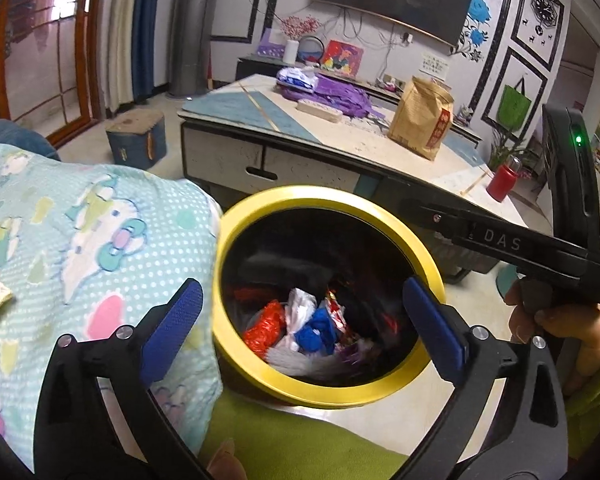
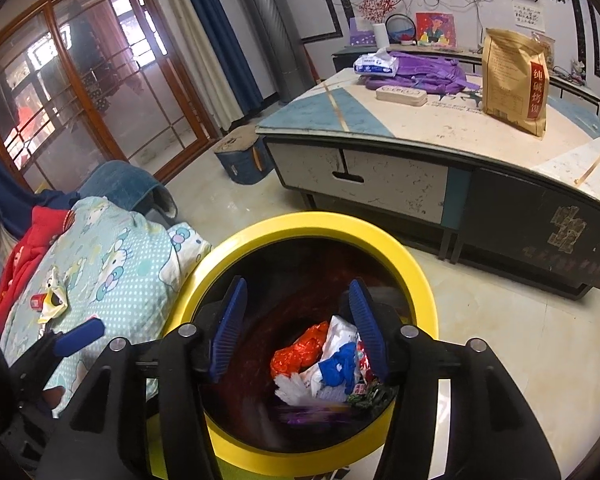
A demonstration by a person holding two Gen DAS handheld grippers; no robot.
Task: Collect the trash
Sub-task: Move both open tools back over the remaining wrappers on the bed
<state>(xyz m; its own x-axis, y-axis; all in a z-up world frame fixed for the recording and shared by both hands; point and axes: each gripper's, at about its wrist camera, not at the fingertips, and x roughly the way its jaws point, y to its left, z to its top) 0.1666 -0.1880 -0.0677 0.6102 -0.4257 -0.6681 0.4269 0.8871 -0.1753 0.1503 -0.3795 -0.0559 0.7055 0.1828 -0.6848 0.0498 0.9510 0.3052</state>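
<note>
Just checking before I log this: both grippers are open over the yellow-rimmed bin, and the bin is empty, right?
Not quite. The bin is not empty: crumpled trash lies at its bottom, as the right wrist view shows. The rest holds: the left gripper and right gripper are both open over it.

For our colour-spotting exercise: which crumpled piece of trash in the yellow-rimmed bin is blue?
The blue wad, lying in the middle of the heap, between the orange-red wrapper and the bin's right wall; the pieces around it are white or red.

bright daylight thru glass doors, heavy fisheye warp + dark corners, bin inside blurry.
</note>
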